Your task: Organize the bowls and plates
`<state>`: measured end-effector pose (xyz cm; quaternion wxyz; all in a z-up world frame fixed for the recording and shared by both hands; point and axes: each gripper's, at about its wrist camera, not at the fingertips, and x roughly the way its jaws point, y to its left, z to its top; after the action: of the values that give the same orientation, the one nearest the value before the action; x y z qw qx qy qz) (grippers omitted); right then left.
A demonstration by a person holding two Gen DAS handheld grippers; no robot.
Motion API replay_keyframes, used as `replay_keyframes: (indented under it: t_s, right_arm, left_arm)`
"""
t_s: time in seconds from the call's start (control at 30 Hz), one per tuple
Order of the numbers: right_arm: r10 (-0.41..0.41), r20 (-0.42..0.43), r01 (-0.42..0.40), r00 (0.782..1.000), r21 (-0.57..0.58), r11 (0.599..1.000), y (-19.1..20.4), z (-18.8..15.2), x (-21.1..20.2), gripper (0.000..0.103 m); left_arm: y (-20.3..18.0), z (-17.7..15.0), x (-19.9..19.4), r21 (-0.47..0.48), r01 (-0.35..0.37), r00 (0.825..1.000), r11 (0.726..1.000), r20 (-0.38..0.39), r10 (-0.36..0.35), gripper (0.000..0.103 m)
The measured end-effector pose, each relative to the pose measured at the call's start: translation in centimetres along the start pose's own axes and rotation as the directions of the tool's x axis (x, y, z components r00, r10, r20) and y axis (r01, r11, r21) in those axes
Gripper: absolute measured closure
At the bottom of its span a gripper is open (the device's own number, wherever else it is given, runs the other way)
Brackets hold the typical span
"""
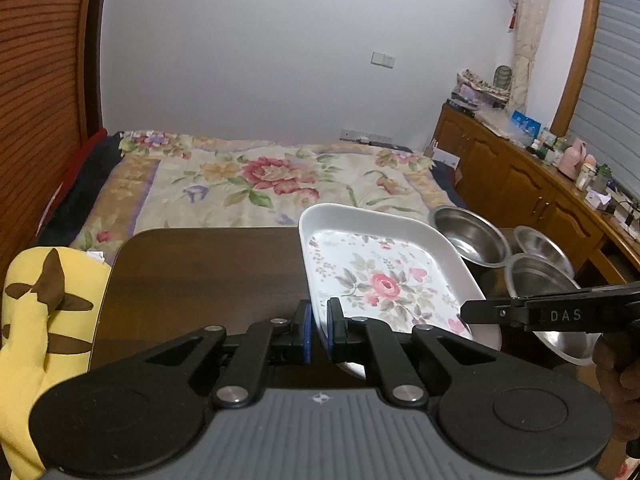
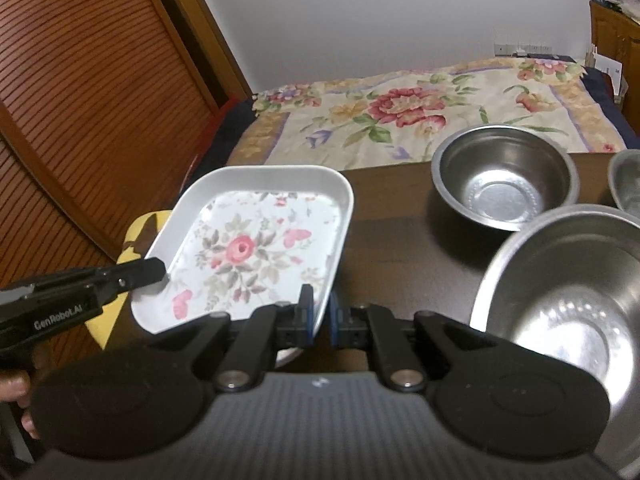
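Note:
A white rectangular plate with a rose pattern (image 1: 384, 276) (image 2: 256, 248) is held tilted above the dark wooden table (image 1: 200, 272). My left gripper (image 1: 319, 330) is shut on its left rim. My right gripper (image 2: 321, 320) is shut on its right rim; its finger shows in the left wrist view (image 1: 480, 311). The left gripper's finger shows in the right wrist view (image 2: 148, 272). Three steel bowls sit on the table to the right: a deep one (image 1: 468, 236) (image 2: 504, 180), a near one (image 1: 548, 292) (image 2: 572, 312), and a far one (image 1: 540, 240) (image 2: 628, 180).
A bed with a floral quilt (image 1: 260, 180) lies behind the table. A yellow plush toy (image 1: 44, 328) sits at the table's left edge. A wooden cabinet with clutter (image 1: 540, 184) runs along the right wall. A slatted wooden door (image 2: 80, 100) stands on the left.

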<state>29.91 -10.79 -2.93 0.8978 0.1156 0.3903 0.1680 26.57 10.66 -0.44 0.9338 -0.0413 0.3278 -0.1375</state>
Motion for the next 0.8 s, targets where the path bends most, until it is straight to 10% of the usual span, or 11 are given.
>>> replay_keyframes:
  t_s: [0.8]
  right_arm:
    - [0.043, 0.086, -0.041, 0.995, -0.022, 0.999, -0.6, -4.1, -6.8, 0.094]
  left_arm:
    - [-4.0, -3.5, -7.4, 0.045, 0.002, 0.997, 0.999, 0.078, -0.005, 0.093]
